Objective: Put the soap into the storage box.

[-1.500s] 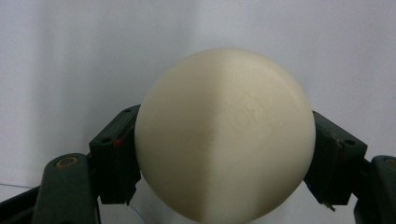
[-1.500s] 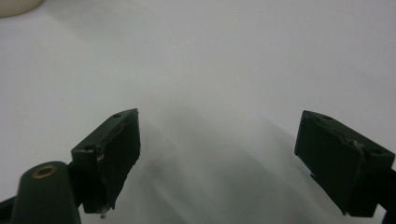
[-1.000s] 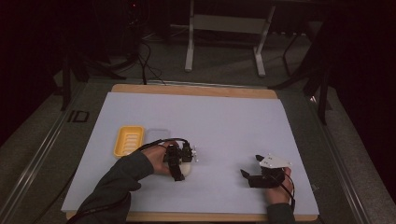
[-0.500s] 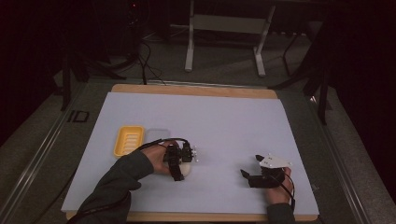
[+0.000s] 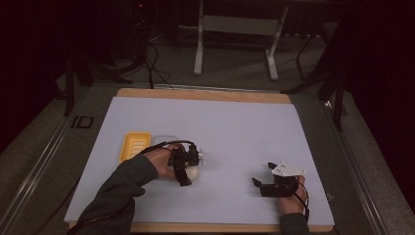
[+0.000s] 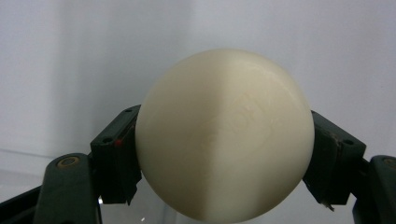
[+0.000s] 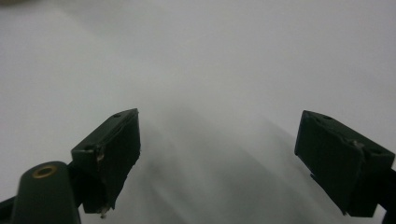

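Note:
A cream oval bar of soap (image 6: 224, 135) sits between the jaws of my left gripper (image 6: 224, 154), which is shut on it from both sides. From above, the soap (image 5: 192, 174) shows as a pale lump under that gripper (image 5: 185, 171), low on the white sheet, left of centre. A yellow soap dish (image 5: 134, 146) lies just to its left. My right gripper (image 5: 259, 183) rests on the sheet at the lower right, held by a hand. Its jaws stand wide open (image 7: 219, 163) over bare white surface, with nothing between them.
The white sheet (image 5: 235, 127) covers a wooden board whose edge (image 5: 200, 94) shows at the back. A faint clear item (image 5: 164, 139) lies beside the dish. Dark floor, cables and a metal table frame (image 5: 240, 29) lie beyond the board.

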